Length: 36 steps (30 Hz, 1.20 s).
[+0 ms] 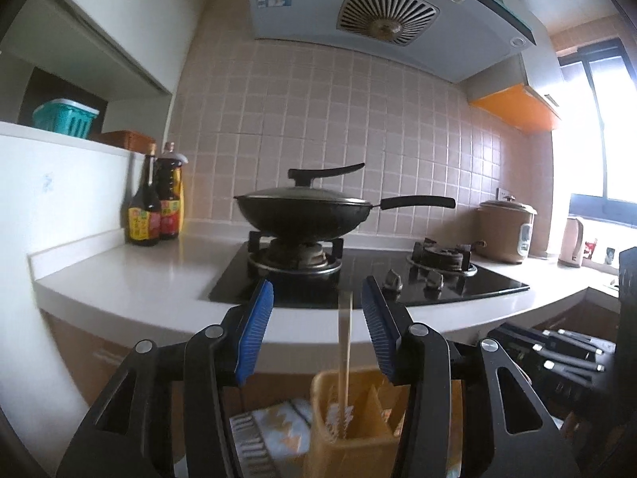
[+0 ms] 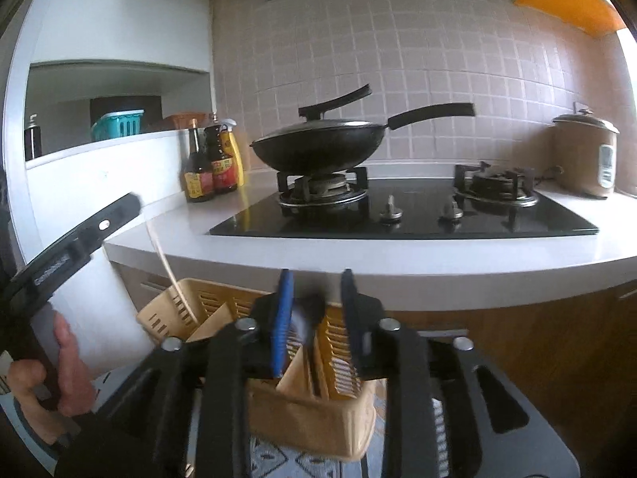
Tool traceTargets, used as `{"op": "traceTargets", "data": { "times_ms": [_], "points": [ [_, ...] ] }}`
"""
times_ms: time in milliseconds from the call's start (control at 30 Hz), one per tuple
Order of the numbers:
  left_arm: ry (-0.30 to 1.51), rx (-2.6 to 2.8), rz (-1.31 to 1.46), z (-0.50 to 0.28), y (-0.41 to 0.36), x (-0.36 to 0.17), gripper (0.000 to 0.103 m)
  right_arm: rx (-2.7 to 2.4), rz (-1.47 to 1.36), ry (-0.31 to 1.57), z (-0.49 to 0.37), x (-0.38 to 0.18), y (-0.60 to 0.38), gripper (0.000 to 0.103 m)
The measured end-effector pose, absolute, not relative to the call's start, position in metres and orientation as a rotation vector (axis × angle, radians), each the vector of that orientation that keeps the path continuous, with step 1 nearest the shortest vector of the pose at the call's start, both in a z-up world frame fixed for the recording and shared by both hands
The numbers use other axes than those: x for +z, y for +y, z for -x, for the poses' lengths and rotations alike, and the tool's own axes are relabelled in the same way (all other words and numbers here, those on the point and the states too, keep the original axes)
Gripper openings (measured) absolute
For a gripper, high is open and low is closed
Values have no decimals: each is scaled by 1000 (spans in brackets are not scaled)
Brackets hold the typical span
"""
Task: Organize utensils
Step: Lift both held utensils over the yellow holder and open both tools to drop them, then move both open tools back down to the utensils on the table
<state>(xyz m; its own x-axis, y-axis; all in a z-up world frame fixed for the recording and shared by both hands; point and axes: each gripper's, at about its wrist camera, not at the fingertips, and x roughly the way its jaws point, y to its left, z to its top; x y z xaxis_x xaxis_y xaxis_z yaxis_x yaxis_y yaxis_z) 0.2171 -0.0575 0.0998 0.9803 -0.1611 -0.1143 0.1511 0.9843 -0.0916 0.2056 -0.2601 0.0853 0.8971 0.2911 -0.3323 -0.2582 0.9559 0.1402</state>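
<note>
Left gripper (image 1: 317, 332) hangs below the counter edge with its blue pads apart; a pale chopstick (image 1: 344, 352), blurred, stands in the gap between them, touching neither pad, its lower end down in the left compartment of the tan utensil holder (image 1: 350, 448). Bristles of some brush-like item show at the chopstick's foot, too blurred to name. Right gripper (image 2: 314, 314) sits over the same slotted holder (image 2: 310, 418), jaws parted a little; a dark, smeared object (image 2: 308, 318) lies between the pads above the holder's right section, and whether the pads touch it cannot be told. From the right wrist view the chopstick (image 2: 171, 271) leans out of the holder's near-left corner, tip close to the black finger of the other gripper, which a hand (image 2: 47, 382) carries at lower left. Behind: white countertop (image 2: 358, 255), black gas hob with a lidded wok (image 2: 322, 143) on the left burner, sauce bottles (image 2: 211, 171) by the wall, a rice cooker (image 2: 585, 155) at right.
</note>
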Motion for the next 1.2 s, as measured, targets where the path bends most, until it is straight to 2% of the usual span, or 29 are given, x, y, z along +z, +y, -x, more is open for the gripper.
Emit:
{"op": "traceTargets", "data": {
  "times_ms": [33, 67, 100, 133, 433, 667, 967, 1200],
  "points": [
    [130, -158, 90, -206, -50, 104, 46, 288, -104, 359, -197, 89, -262, 34],
    [137, -161, 95, -199, -47, 106, 47, 279, -111, 358, -186, 92, -262, 48],
    [145, -160, 100, -189, -43, 109, 48, 272, -113, 353, -176, 95, -262, 58],
    [151, -154, 101, -179, -39, 111, 48, 273, -111, 353, -168, 97, -262, 60],
    [267, -87, 90, -53, -10, 105, 51, 197, -26, 586, -56, 79, -217, 60],
    [271, -62, 35, 19, -5, 87, 53, 113, 11, 496, 10, 62, -200, 60],
    [365, -116, 81, 17, -1, 77, 53, 137, 44, 600, 15, 51, -205, 60],
    [691, -233, 163, -50, 5, 37, 52, 195, 63, 834, -26, 18, -215, 60]
  ]
}}
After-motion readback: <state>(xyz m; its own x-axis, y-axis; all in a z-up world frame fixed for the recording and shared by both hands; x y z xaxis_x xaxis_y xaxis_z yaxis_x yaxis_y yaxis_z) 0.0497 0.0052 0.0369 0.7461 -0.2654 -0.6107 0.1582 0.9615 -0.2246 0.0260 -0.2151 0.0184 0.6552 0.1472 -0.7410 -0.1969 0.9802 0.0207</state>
